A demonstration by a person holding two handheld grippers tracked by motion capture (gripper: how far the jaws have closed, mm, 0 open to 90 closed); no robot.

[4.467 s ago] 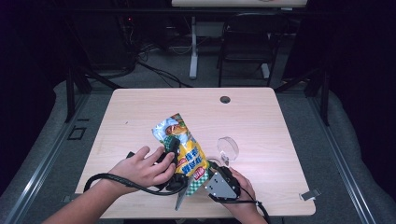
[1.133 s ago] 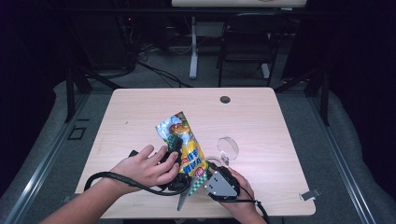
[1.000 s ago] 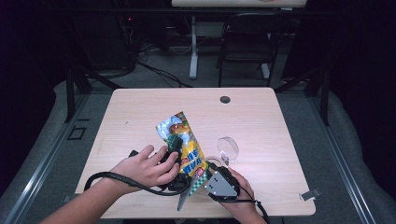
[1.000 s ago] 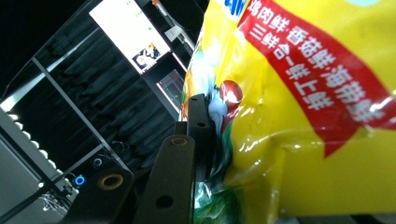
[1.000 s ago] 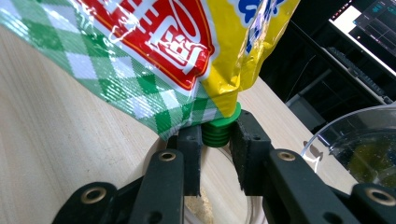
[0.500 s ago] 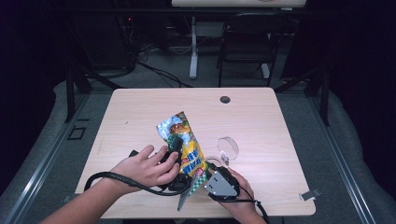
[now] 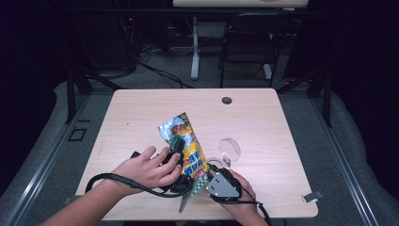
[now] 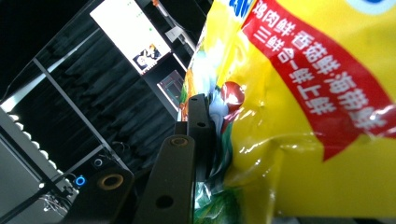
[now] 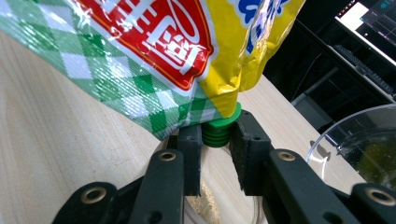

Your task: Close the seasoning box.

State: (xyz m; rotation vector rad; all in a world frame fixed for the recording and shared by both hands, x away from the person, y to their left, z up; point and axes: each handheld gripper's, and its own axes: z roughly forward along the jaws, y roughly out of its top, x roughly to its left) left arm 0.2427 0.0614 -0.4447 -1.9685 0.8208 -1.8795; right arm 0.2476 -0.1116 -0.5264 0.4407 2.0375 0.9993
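Clamping on the green cap (image 9: 220, 131) of the pouch (image 7: 186, 143), the right tongs (image 9: 217, 140) are seen in the right gripper view with a jaw on either side of the ribbed cap, which points down toward the surface (image 7: 263, 117). The left tongs (image 8: 205, 135) are closed on the body of the pouch near its middle; in the left gripper view one jaw is pressed against the foil while the other is hidden behind it. In the high view the left hand (image 7: 148, 169) and the right hand (image 7: 240, 197) sit close together at the near edge of the surface, with the pouch held tilted between them, its cap end low and near, its far end raised toward the middle of the surface. Compared with the frames of the last seconds, almost nothing is changed: the hands, the pouch and the bowl are found in the same places, so the grip is judged to be settled and the cap is probably being worked loose rather than yet removed. Counted out, one pouch, one green cap and one clear bowl (image 7: 229, 149) are present, the bowl just beside the right tongs, along with one dark grommet (image 7: 227, 100) at the far edge and one small clip (image 7: 311, 196) at the near right corner.
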